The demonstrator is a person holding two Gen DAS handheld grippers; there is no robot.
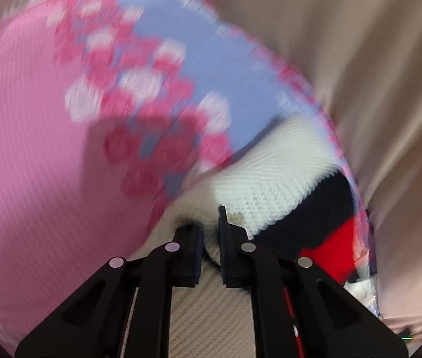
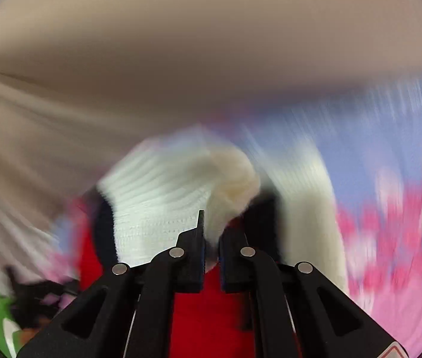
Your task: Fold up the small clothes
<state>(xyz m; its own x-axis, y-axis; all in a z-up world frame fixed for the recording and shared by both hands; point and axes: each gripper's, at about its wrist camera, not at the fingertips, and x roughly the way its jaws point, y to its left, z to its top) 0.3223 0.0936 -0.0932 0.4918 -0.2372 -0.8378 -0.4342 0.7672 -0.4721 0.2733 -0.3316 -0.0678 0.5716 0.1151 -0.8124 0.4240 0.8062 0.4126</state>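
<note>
A small knitted garment, cream with navy and red bands [image 1: 273, 185], lies on a pink and lilac flowered cloth [image 1: 32, 149]. My left gripper [image 1: 211, 223] is shut on a cream edge of the garment. In the right wrist view my right gripper [image 2: 211, 229] is shut on a cream fold of the same garment [image 2: 163, 203], with its red part [image 2: 211, 313] below the fingers. Both views are motion blurred.
Beige sheet fabric [image 1: 360, 59] surrounds the flowered cloth [image 2: 390, 238] and fills the upper right wrist view [image 2: 181, 44]. A green and black item [image 2: 8, 313] shows at the lower left of the right wrist view.
</note>
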